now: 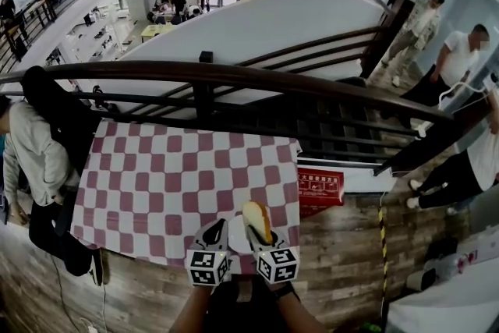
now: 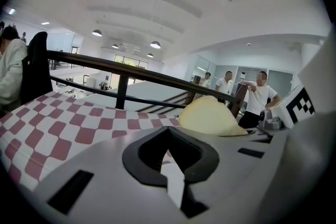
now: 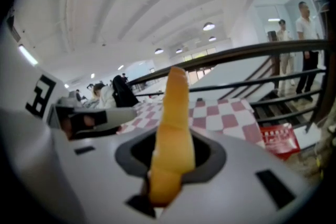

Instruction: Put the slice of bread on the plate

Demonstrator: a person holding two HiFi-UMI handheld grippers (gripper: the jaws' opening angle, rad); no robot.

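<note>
Your right gripper (image 3: 168,165) clamps the bread slice (image 3: 174,123) upright; your left gripper (image 2: 170,165) pinches the white plate (image 1: 236,235) by its rim, lower centre. A tilted plate could shed the bread.

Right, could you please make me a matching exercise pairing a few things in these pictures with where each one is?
Things: 1 pale slice of bread with a golden crust; 2 white plate; 3 red-and-white checked tablecloth; 4 red printed box.
Places: A in the left gripper; B just right of the tablecloth; C in the right gripper; D spread below the dark railing.
Pairs: 1-C; 2-A; 3-D; 4-B.
</note>
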